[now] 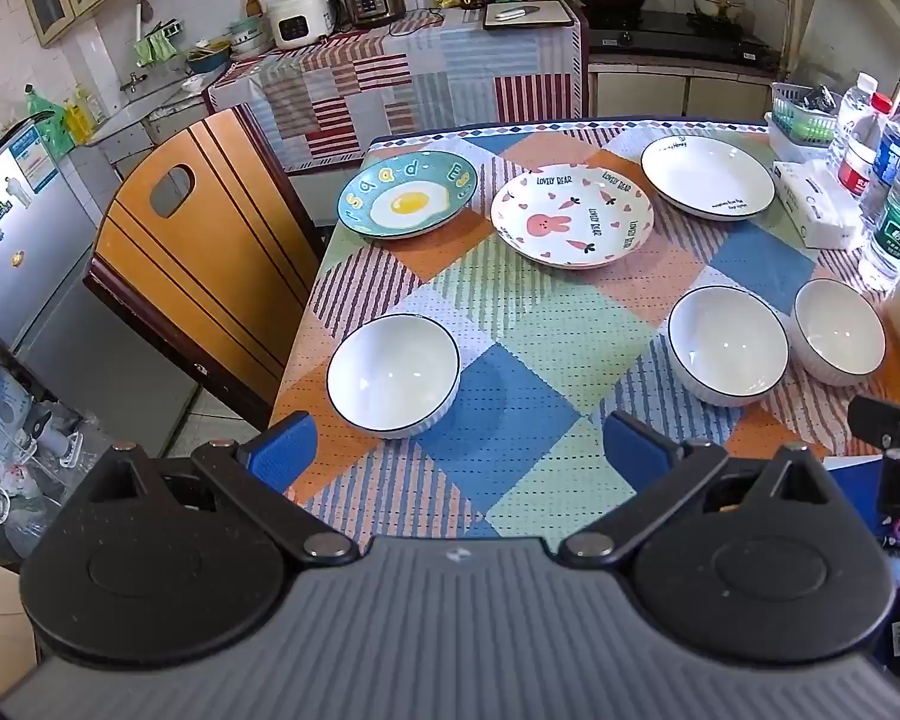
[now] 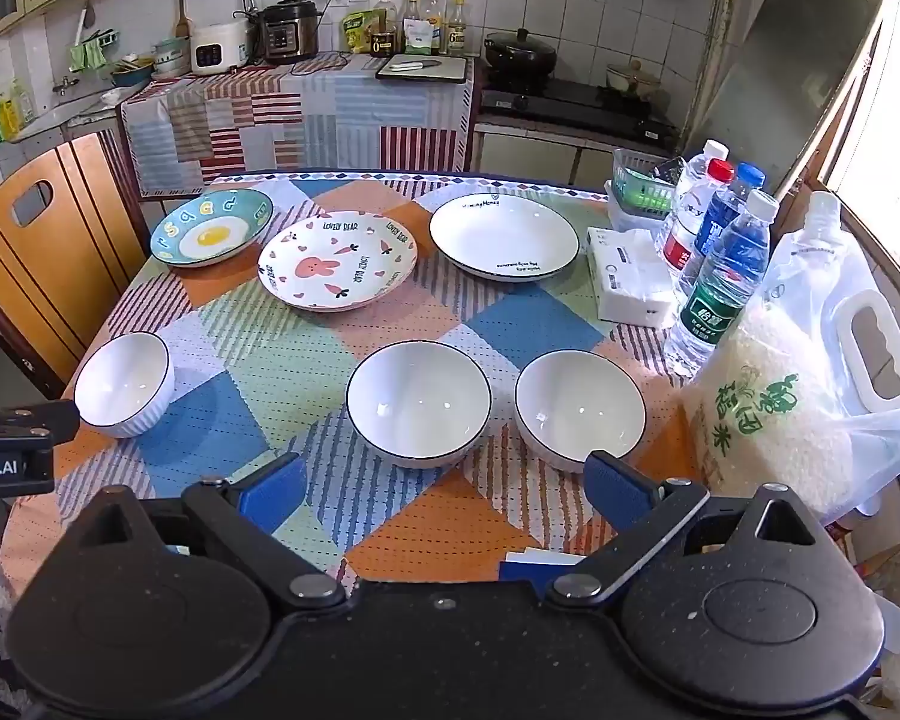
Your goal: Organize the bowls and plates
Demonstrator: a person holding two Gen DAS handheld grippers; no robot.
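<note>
Left tongs (image 1: 459,450), right tongs (image 2: 444,489): wide open, empty.

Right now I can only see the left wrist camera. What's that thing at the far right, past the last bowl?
Observer: A bag of rice stands there, just right of the rightmost bowl.
Operator: Is it squished up against the bowl?
Observer: No, a strip of tablecloth shows between them.
Operator: Is my other hand holding something?
Observer: No, the right gripper is open, with nothing between its fingers.
</note>
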